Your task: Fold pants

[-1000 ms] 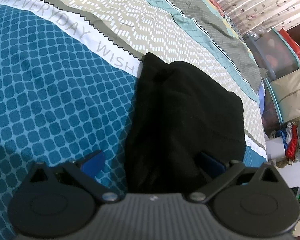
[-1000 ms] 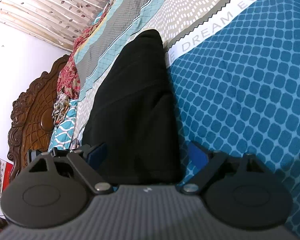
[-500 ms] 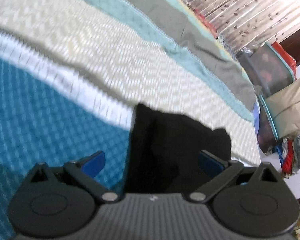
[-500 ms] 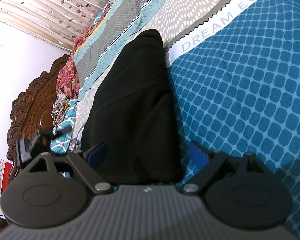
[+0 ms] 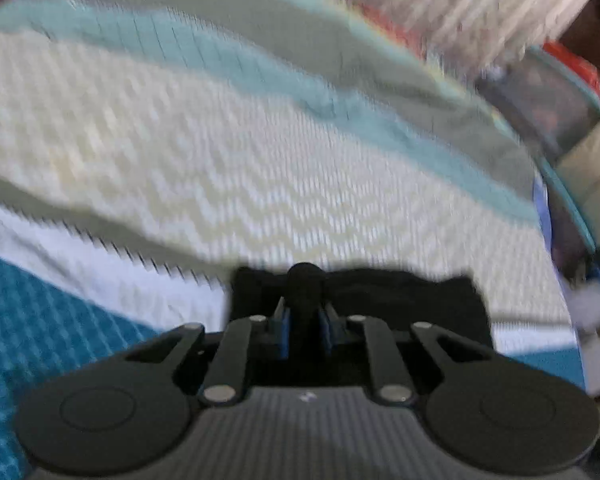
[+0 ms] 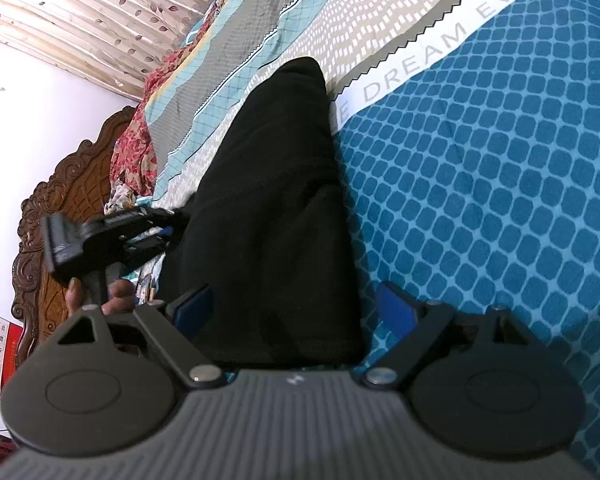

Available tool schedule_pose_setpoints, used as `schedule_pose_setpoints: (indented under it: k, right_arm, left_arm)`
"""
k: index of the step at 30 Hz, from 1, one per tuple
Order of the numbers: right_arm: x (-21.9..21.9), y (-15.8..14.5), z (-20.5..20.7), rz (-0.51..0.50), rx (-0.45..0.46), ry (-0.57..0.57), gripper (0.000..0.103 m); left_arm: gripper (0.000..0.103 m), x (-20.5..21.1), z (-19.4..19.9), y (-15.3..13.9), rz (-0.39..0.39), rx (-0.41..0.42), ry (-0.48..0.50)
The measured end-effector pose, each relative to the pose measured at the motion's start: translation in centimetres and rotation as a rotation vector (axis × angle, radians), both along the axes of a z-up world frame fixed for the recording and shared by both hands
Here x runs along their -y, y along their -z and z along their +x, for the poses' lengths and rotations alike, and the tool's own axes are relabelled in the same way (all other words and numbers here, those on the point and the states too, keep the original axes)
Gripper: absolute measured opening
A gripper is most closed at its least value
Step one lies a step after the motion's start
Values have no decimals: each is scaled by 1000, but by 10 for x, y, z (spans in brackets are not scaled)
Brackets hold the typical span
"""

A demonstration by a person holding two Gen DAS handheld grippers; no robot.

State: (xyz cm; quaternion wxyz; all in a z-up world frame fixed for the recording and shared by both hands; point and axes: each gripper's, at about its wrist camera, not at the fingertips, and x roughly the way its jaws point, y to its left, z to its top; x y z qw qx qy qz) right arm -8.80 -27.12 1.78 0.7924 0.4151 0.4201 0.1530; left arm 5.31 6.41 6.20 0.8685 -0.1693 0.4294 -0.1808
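Between the wide-apart fingers of the right gripper (image 6: 294,306), nearest its camera, lies the near end of the black pants (image 6: 268,216), already doubled into a long strip on the patterned bedspread (image 6: 500,168); these pads touch nothing. At the strip's left edge, a hand (image 6: 100,296) carries the left gripper (image 6: 168,232), whose jaws have just been closing and now pinch a fold of the black cloth. Farther off stand the carved headboard (image 6: 60,200) and curtains (image 6: 80,4). Risk: a thin pinch may catch only the top layer, so lifting could pull the stacked layers apart or drag the strip askew.
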Motion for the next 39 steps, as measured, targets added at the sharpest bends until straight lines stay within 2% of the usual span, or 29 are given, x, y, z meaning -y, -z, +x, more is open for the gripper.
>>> schedule_pose_setpoints:
  k: [2, 3, 5, 7, 8, 9, 10, 13, 14, 15, 16, 17, 20, 24, 27, 31, 36, 39]
  right_arm:
    - [-1, 0, 0, -5, 1, -3, 90]
    - [0, 0, 0, -6, 2, -3, 90]
    - [1, 1, 1, -5, 0, -4, 90]
    - [0, 1, 1, -8, -1, -4, 90]
    - [0, 0, 1, -10, 1, -4, 90]
    - [0, 0, 1, -11, 3, -4, 90]
    - [0, 0, 0, -13, 4, -4, 90]
    - [3, -2, 0, 1, 4, 3, 90]
    - [4, -4, -1, 19, 12, 15, 90]
    - [5, -7, -3, 38, 30, 28, 90]
    - [9, -10, -3, 56, 53, 35, 90]
    - [12, -13, -2, 65, 69, 38, 90]
    - [13, -17, 5, 48, 84, 30, 90]
    - [3, -13, 21, 20, 69, -7, 90]
    - [-8, -8, 32, 18, 63, -47, 95]
    - [-22, -8, 46, -14, 48, -105, 97]
    - [-45, -12, 64, -27, 36, -147, 101]
    - [-67, -14, 67, -113, 39, -175, 103]
  left_arm:
    - [13, -10, -5, -1, 2, 32, -63]
    - [13, -10, -3, 3, 30, 26, -75]
    - [16, -10, 5, 24, 75, -41, -73]
    - [25, -13, 10, 41, 49, -108, -78]
    - [35, -17, 9, 41, 39, -112, -97]
    - [52, -22, 8, 38, 30, -121, -118]
    - [59, -26, 6, 34, 20, -125, -134]
    - [61, -45, -6, 19, -31, -88, -139]
    - [67, -53, -13, 14, -45, -73, -139]
    - [82, -59, -19, 12, -55, -68, -138]
    - [89, -63, -22, 10, -73, -70, -137]
    - [94, -66, -25, 9, -98, -74, -127]
    - [101, -71, -37, 20, -161, -128, -63]
    - [103, -62, -45, 49, -212, -222, -15]
    - [103, -57, -50, 57, -242, -209, -8]
    - [103, -44, -47, 66, -307, -232, 10]
    - [103, -7, -53, 61, -144, -171, 81]
    - [103, -7, -53, 60, -139, -170, 81]
